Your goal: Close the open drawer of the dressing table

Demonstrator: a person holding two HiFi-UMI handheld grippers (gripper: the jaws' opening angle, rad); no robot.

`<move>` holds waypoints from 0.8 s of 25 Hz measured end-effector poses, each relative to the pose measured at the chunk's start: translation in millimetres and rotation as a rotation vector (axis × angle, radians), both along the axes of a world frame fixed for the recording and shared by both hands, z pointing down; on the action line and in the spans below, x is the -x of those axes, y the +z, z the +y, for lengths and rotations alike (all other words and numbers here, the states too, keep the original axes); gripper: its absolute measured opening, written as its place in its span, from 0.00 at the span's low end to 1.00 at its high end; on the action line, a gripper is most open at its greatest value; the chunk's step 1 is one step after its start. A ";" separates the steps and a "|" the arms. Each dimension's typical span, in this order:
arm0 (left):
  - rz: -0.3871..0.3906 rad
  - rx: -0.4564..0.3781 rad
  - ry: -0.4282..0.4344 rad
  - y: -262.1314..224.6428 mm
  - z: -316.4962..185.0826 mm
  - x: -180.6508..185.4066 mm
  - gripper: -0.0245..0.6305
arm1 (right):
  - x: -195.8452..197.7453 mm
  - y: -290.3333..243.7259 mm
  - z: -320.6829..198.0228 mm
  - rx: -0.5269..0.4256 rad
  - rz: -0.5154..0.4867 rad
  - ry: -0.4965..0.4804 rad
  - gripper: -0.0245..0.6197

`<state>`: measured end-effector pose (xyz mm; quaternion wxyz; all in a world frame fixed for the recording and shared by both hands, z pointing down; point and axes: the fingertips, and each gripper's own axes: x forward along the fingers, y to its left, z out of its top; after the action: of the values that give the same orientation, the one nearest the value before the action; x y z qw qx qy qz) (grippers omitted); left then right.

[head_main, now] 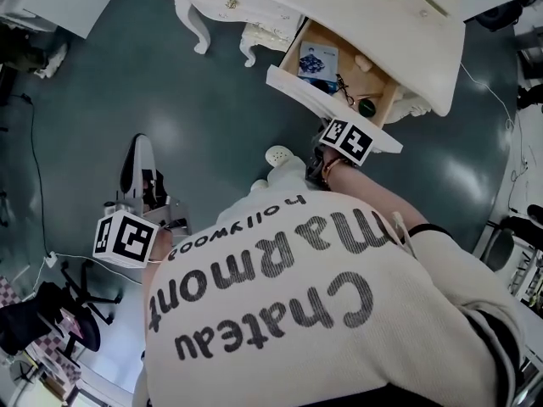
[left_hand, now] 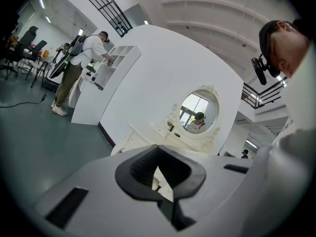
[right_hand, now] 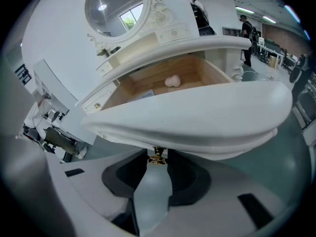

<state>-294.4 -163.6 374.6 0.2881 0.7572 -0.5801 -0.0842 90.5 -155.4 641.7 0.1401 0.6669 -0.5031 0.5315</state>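
The cream dressing table [head_main: 373, 15] stands ahead with its drawer [head_main: 305, 91] pulled out. Inside lie a blue packet [head_main: 317, 61], glasses [head_main: 344, 90] and a pink lump [right_hand: 172, 81]. My right gripper [head_main: 333, 130] reaches under the drawer's curved front panel [right_hand: 197, 117]. In the right gripper view its pads sit on either side of the small gold knob [right_hand: 157, 158] and touch it. My left gripper [head_main: 140, 164] hangs low at my left side, far from the table, shut and holding nothing. In the left gripper view it [left_hand: 160, 174] points toward the table [left_hand: 163, 137].
A white ornate stool [head_main: 263, 34] stands left of the drawer. A black office chair [head_main: 51, 320] is at the lower left, with a cable on the grey floor beside it. A person [left_hand: 81, 58] works at a white shelf far off. My shoe [head_main: 278, 155] shows below the drawer.
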 end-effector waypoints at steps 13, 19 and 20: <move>0.004 -0.002 -0.024 -4.5 -4.9 -8.0 0.05 | -14.0 -0.2 -21.8 -0.018 0.021 -0.030 0.26; 0.003 -0.022 -0.041 -12.4 -6.0 -10.7 0.05 | -17.3 0.5 -29.3 -0.032 0.046 -0.132 0.26; 0.003 -0.023 -0.044 -12.8 -5.5 -10.9 0.05 | -17.6 0.7 -30.6 -0.031 0.054 -0.151 0.26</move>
<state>-283.5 -169.1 361.8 0.2784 0.7473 -0.5952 -0.0984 108.1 -186.0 642.4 0.1828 0.6434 -0.5561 0.4933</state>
